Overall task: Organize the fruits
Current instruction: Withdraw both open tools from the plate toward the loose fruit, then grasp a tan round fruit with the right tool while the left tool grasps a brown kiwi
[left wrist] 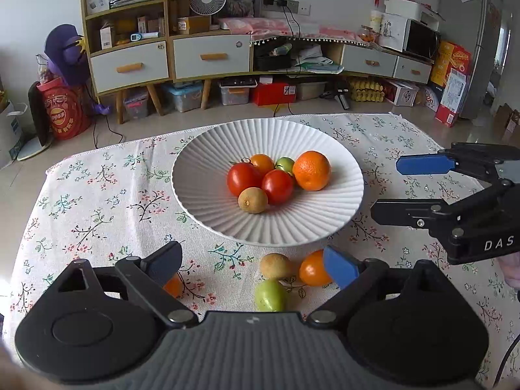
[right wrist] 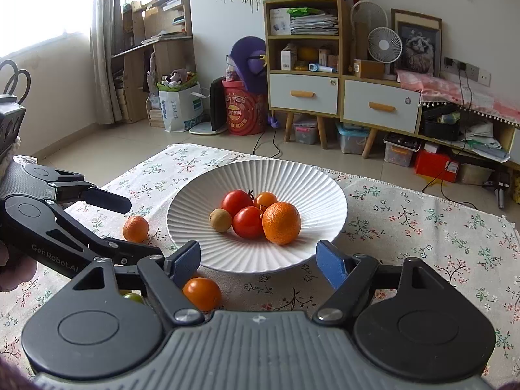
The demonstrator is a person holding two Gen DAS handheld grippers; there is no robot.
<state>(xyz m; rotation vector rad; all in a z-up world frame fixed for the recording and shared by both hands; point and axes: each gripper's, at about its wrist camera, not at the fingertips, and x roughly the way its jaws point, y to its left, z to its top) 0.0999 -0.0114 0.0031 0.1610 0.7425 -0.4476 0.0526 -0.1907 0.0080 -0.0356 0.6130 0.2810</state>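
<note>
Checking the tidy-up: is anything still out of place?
Yes. Four fruits lie on the cloth outside the white plate: a kiwi, a green fruit, an orange tomato and a small orange.

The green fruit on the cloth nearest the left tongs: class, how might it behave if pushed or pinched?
The green fruit looks rounded, so a push would probably roll it across the flat tablecloth. Its smooth, slightly shiny skin may slip between the pads. It lies close to the kiwi, so a nudge could knock that too.
</note>
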